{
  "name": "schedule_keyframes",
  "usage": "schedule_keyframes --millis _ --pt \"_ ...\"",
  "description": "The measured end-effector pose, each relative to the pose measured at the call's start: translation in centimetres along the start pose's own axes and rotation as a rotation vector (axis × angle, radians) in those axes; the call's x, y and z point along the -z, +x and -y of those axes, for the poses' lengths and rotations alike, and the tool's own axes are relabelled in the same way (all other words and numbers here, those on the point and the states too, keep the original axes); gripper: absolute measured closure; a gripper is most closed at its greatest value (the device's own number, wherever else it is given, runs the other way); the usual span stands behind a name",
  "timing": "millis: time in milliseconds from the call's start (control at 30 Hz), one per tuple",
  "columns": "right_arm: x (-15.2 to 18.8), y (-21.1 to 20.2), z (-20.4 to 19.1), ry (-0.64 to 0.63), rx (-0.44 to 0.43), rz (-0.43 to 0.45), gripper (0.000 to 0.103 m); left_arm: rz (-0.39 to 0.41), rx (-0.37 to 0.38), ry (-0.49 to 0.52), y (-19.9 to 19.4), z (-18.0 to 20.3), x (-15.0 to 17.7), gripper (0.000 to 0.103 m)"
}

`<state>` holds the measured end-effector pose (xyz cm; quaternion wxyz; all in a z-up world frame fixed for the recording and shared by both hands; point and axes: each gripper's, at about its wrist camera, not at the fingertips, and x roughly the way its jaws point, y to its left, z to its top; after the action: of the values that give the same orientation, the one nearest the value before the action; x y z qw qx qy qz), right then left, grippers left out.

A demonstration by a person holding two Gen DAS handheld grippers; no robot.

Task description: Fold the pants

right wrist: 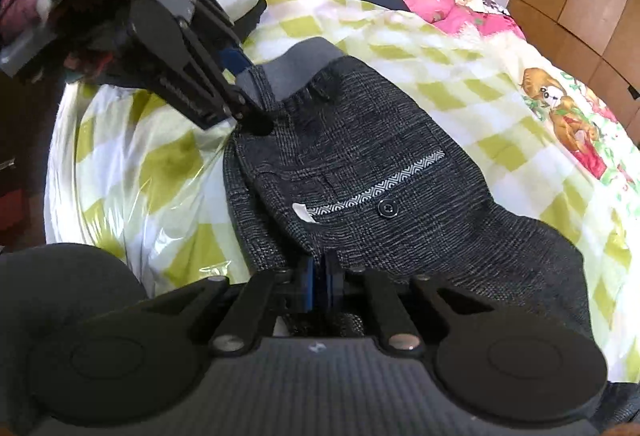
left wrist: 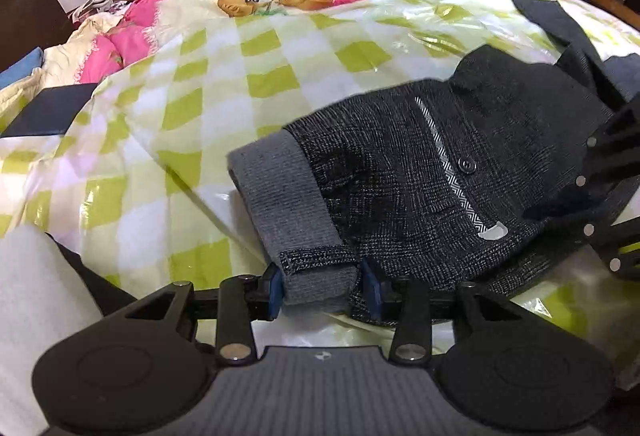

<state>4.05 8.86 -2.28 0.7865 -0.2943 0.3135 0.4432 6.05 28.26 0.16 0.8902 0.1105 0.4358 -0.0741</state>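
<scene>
The dark checked pants point(left wrist: 420, 172) are seen lying on the bed point(left wrist: 240, 76), which is covered with a green-and-white checked sheet under a shiny plastic film. The grey ribbed waistband point(left wrist: 280, 204) is gripped by the left gripper point(left wrist: 322, 288); its jaws are closed on the band beside a belt loop. The right gripper point(right wrist: 319, 282) is pressed together on an edge of the woven cloth near the back pocket, where a button point(right wrist: 388, 208) and a patterned trim are visible. The fabric is judged to be soft, light and limp, so it will sag between the two holds and must be kept stretched. The plastic film is probably slippery, so the pants may slide when they are laid down. The thick waistband is judged the firmest place to hold.
</scene>
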Motion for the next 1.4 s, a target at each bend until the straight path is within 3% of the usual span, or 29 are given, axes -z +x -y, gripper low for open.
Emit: schedule_keyframes --millis 167,267,333,500,733,800,867,900,967,1033,1067,1167,1233,1333,1400 --pt "-0.5 -0.9 -0.3 0.015 0.003 0.025 0.096 0.024 -0.015 0.013 -0.9 -0.5 0.1 0.047" --pt "-0.6 -0.1 -0.5 0.019 -0.008 0.008 0.094 -0.017 0.001 0.01 0.3 -0.8 0.4 0.043" --pt "-0.1 -0.1 -1.0 -0.009 -0.004 0.002 0.093 -0.023 -0.007 -0.007 0.5 -1.2 0.5 0.032" --pt "0.5 -0.7 -1.3 -0.06 -0.011 -0.007 0.092 -0.014 -0.037 -0.008 -0.8 -1.7 1.0 0.019" --pt "1.3 -1.9 -1.0 -0.005 -0.029 0.005 0.089 0.016 -0.104 -0.096 -3.5 -2.7 2.2 0.02" --pt "1.5 -2.3 -0.7 0.015 -0.021 0.014 0.088 0.082 -0.083 -0.141 -4.7 -2.5 1.7 0.02" --pt "1.9 -2.2 -0.1 0.045 -0.012 -0.011 0.079 0.125 -0.077 -0.153 -4.8 -1.7 1.1 0.02" --pt "2.2 -2.1 0.2 0.066 -0.01 -0.026 0.073 0.124 -0.065 -0.154 -4.3 -1.2 0.9 0.02" --pt "3.1 -2.7 1.2 0.117 -0.016 -0.041 0.072 0.073 -0.034 -0.133 -2.3 0.2 0.8 0.02" --pt "3.9 -4.0 2.5 0.167 0.011 -0.039 0.072 -0.035 -0.068 -0.074 0.4 2.1 1.5 0.02" --pt "4.4 -4.8 3.4 0.2 0.028 -0.035 0.072 -0.042 -0.086 -0.057 0.7 2.6 1.9 0.021" --pt "6.1 -7.5 6.9 0.314 0.101 -0.013 0.068 -0.012 -0.099 -0.096 -0.9 3.1 1.5 0.026" --pt "7.5 -9.1 9.9 0.391 0.179 -0.001 0.058 0.033 -0.107 -0.094 -2.5 3.9 0.4 0.026" --pt "9.9 -10.7 15.0 0.498 0.315 0.005 0.057 0.115 -0.112 -0.015 -4.1 7.3 -2.4 0.026" --pt "11.4 -11.4 19.1 0.582 0.396 0.001 0.056 0.159 -0.053 0.023 -3.9 10.3 -4.7 0.025"
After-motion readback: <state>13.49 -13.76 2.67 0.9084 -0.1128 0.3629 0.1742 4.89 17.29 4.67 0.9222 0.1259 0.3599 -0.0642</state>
